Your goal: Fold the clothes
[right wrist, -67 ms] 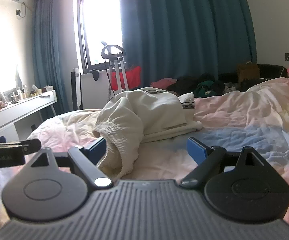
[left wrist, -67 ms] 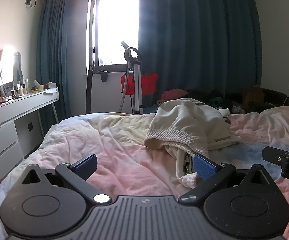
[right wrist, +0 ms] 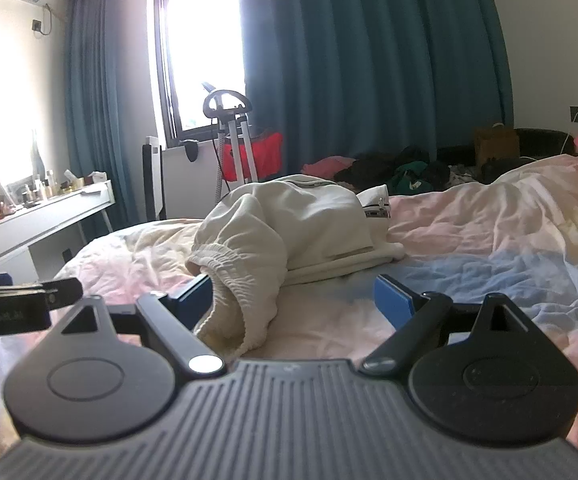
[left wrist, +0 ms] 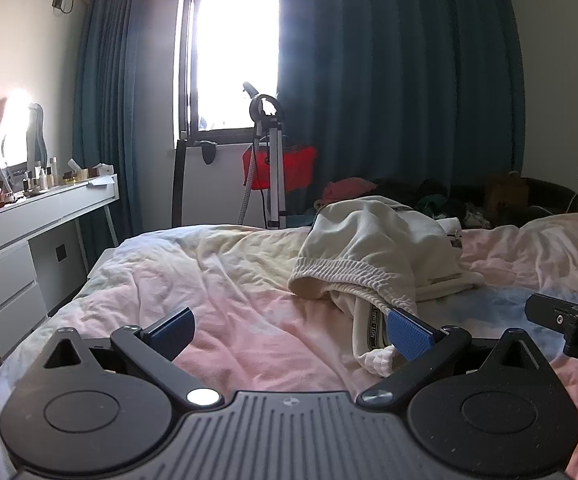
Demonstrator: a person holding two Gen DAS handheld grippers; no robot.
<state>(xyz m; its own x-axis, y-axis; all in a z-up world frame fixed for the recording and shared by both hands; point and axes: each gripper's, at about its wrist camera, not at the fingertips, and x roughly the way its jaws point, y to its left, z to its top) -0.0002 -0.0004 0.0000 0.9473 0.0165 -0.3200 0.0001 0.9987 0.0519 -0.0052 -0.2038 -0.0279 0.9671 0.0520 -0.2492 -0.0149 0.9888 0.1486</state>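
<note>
label on cream sweatpants (left wrist: 369,252): "not-simp", rest hidden | left gripper (left wrist: 289,330) released | right gripper (right wrist: 293,294) released, waistband between jaws

Each hand-held gripper, left (left wrist: 291,330) and right (right wrist: 293,300), has a dark grey ribbed body, two round black discs with teardrop housings, black finger arms on silver pivot screws, and textured blue pads (left wrist: 409,332).
</note>
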